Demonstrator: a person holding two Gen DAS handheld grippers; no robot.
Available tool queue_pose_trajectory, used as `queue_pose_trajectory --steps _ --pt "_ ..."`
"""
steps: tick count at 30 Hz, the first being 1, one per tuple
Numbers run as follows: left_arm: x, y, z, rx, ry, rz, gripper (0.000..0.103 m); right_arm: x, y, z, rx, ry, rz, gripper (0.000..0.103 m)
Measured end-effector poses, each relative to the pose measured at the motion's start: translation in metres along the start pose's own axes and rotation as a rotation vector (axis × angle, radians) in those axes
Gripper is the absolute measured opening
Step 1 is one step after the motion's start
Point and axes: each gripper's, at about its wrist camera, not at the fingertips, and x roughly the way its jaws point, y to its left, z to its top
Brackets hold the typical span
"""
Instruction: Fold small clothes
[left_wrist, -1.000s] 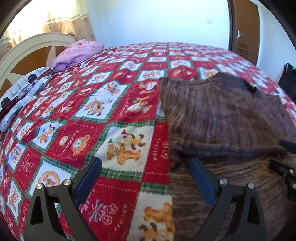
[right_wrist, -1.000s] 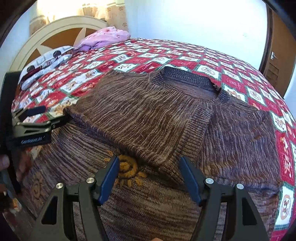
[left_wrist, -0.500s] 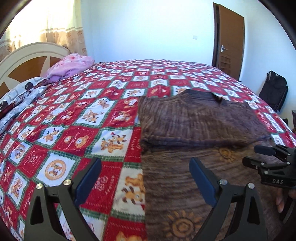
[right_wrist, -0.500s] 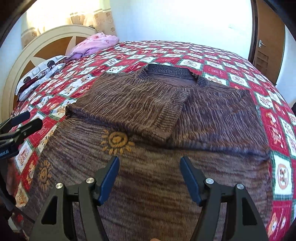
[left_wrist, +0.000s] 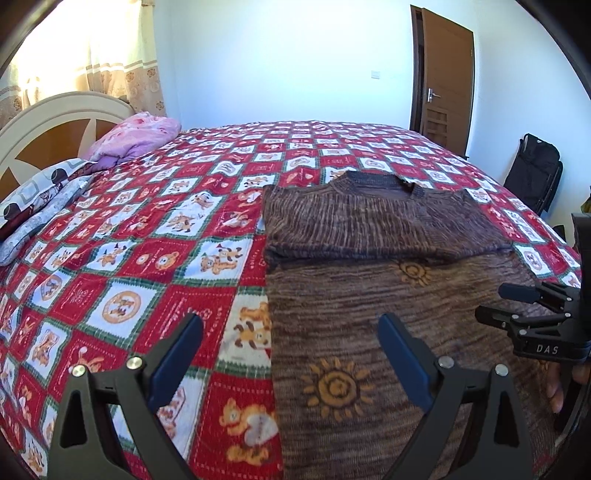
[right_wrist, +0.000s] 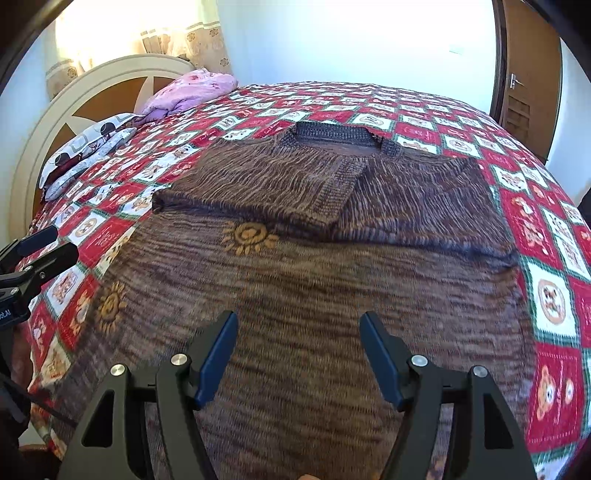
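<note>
A brown knit sweater (left_wrist: 369, 295) (right_wrist: 314, 280) with orange sun motifs lies flat on the bed, neck at the far end. Both sleeves (right_wrist: 295, 184) are folded in across the chest. In the left wrist view my left gripper (left_wrist: 291, 321) hovers open over the sweater's left edge near the hem, nothing between its blue pads. My right gripper (right_wrist: 297, 317) is open above the lower body of the sweater and holds nothing. Each gripper shows in the other's view: the right gripper (left_wrist: 502, 306) at the right edge, the left gripper (right_wrist: 40, 247) at the left edge.
The red, white and green teddy-bear bedspread (left_wrist: 147, 240) covers the whole bed. A pink blanket (left_wrist: 136, 136) and patterned pillows (left_wrist: 37, 199) lie by the cream headboard (left_wrist: 55, 118) at far left. A brown door (left_wrist: 443, 92) and a black bag (left_wrist: 535, 166) stand beyond the bed's right side.
Both grippers have drawn back from the folded sleeves toward the sweater's hem and risen a little, so more of the sweater shows. Both stayed open and empty.
</note>
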Motion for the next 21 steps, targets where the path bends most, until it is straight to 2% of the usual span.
queue_pose_trajectory --steps 21 --pt "-0.040 -0.012 -0.055 0.084 0.060 -0.030 0.098 -0.041 0.000 -0.047 0.021 0.006 -0.022 0.074"
